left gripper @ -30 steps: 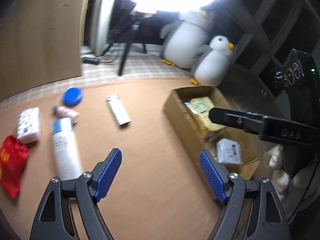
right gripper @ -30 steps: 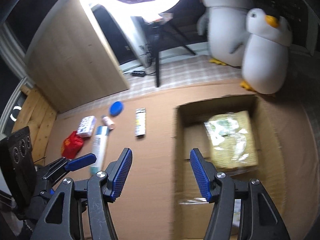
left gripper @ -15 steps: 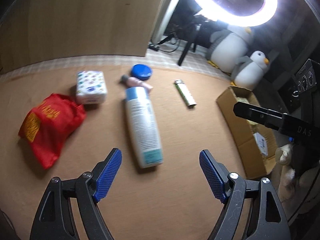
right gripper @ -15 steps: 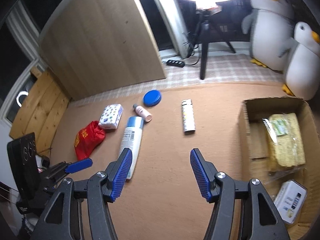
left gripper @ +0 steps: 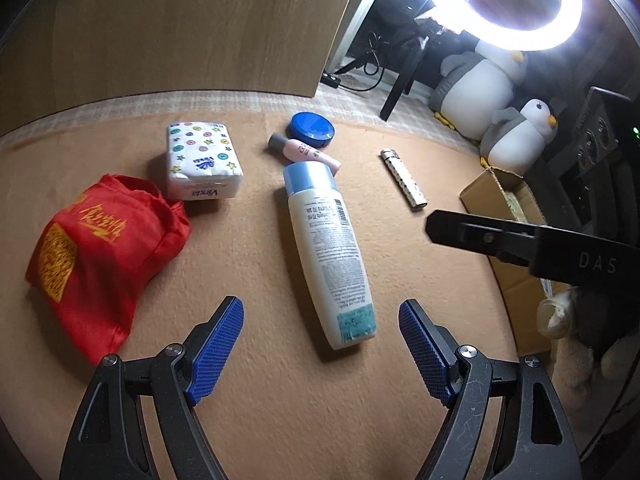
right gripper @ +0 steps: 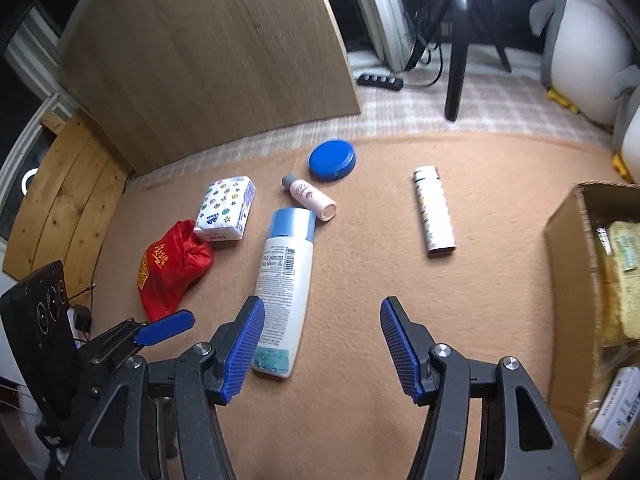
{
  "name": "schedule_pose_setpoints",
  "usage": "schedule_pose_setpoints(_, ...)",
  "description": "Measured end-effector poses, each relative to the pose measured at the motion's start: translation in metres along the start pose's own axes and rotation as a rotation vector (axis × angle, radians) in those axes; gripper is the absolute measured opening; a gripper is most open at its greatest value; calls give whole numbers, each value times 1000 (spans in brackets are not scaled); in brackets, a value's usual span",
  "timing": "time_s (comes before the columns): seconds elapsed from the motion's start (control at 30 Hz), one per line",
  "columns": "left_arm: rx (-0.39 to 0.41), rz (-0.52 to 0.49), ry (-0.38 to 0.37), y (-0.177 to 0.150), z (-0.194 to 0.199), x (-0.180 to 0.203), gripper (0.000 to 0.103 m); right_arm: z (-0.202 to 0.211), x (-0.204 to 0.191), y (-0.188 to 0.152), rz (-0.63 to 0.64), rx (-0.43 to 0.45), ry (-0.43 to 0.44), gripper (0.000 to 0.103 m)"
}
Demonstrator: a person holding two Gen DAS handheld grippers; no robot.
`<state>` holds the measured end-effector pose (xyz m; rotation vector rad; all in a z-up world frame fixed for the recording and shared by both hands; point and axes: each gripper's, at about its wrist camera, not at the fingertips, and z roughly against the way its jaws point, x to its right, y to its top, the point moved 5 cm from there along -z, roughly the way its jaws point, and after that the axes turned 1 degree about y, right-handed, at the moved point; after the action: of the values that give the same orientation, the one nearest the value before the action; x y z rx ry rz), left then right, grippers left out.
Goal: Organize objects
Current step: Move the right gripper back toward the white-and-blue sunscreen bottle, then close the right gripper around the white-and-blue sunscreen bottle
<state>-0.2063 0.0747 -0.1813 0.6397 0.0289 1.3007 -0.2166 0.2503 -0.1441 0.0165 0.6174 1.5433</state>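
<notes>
On the tan mat lie a white bottle with a blue cap (left gripper: 328, 252) (right gripper: 284, 280), a small pink bottle (left gripper: 304, 151) (right gripper: 310, 197), a blue round lid (left gripper: 312, 130) (right gripper: 332, 159), a lighter (left gripper: 403, 179) (right gripper: 435, 212), a tissue pack (left gripper: 202, 166) (right gripper: 227, 208) and a red pouch (left gripper: 96, 256) (right gripper: 172, 266). A cardboard box (left gripper: 502, 216) (right gripper: 572, 280) stands at the right with packets inside. My left gripper (left gripper: 320, 352) is open and empty, just short of the white bottle's base. My right gripper (right gripper: 322, 350) is open and empty, right of that base.
A wooden panel (left gripper: 180, 28) (right gripper: 208, 60) stands behind the mat. Two plush penguins (left gripper: 516, 136) sit at the back right by a ring light (left gripper: 496, 4) on a black stand (right gripper: 456, 80). A power strip (right gripper: 380, 81) lies on the checked floor.
Both grippers have swung left, away from the box, and come closer to the loose objects. The white bottle now lies just ahead of both. Both stay open and empty.
</notes>
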Motion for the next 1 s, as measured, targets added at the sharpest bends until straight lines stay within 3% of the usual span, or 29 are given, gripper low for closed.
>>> schedule_pose_setpoints(0.37, -43, 1, -35, 18, -31, 1, 83, -47, -2, 9, -47, -113, 47, 57)
schedule_pose_setpoints(0.87, -74, 25, -89, 25, -55, 5, 82, -78, -9, 8, -50, -204, 96, 57)
schedule_pose_setpoints(1.0, -73, 32, -101, 26, -56, 7, 76, -81, -16, 8, -31, -219, 102, 49)
